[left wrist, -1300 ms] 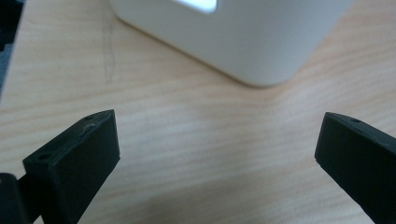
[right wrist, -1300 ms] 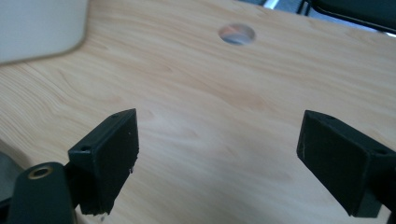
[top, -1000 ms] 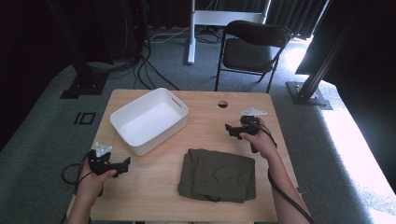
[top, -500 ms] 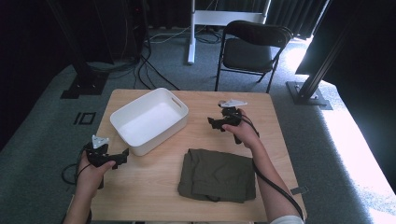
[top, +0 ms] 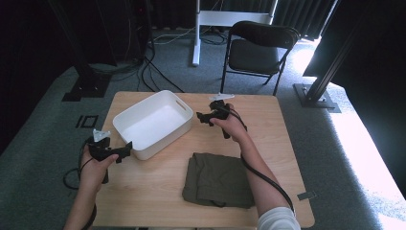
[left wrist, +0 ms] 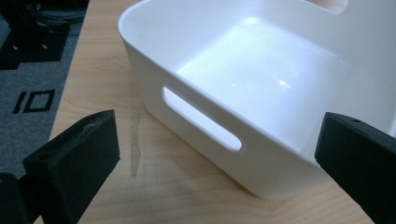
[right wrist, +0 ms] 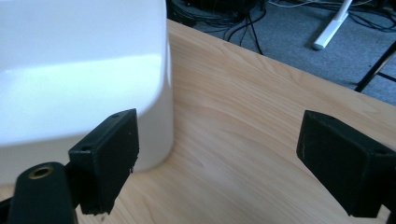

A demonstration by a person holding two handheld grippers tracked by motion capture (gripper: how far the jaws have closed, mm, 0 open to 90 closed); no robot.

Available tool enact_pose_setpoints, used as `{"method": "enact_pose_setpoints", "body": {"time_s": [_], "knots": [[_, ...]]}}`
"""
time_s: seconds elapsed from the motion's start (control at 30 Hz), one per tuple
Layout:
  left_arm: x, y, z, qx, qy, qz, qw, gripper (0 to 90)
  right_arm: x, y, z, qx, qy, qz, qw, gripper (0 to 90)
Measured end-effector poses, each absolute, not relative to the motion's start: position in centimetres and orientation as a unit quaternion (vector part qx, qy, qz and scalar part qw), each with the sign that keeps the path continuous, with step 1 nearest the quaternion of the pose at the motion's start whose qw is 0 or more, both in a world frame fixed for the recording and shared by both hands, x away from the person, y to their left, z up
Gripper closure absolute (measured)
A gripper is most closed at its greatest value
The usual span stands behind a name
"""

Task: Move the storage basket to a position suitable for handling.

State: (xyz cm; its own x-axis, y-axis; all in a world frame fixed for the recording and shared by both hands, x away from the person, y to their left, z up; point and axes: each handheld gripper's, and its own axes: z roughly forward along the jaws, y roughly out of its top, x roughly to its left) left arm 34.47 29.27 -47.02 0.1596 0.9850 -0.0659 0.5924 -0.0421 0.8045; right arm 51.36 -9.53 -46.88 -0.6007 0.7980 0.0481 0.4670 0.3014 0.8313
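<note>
Both tongs wide, empty: left tongs (top: pixel 125 147) at bin (top: pixel 152 123) near-left corner, right tongs (top: pixel 202 116) at right wall. Risk: uneven grip tilts bin or slides it on bench (top: pixel 158 191).

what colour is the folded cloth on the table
Dark olive green; the folded cloth shows best in the high view.

A glossy plain white plastic bin (top: pixel 152 123) sits on the pale wood-grain worktop (top: pixel 282 139). Lower centre of the high view lies an olive-green folded cloth (top: pixel 218 179). Both claws are matte black: left (top: pixel 125 148), right (top: pixel 200 116).
</note>
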Motion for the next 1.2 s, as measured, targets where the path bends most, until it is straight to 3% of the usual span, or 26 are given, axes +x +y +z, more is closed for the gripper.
{"method": "enact_pose_setpoints", "body": {"time_s": [0.47,0.57,1.2], "knots": [[36.8,29.1,-47.6,0.654,0.610,0.278,0.349,1.0,53.5,-5.4,-47.7,0.400,0.791,0.419,0.195,12.8],[37.0,29.1,-48.0,0.654,0.611,0.303,0.328,1.0,53.5,-5.3,-48.1,0.399,0.797,0.410,0.196,12.6],[37.6,29.0,-49.0,0.644,0.623,0.286,0.338,1.0,52.0,-7.2,-48.1,0.391,0.801,0.408,0.200,12.6]]}}
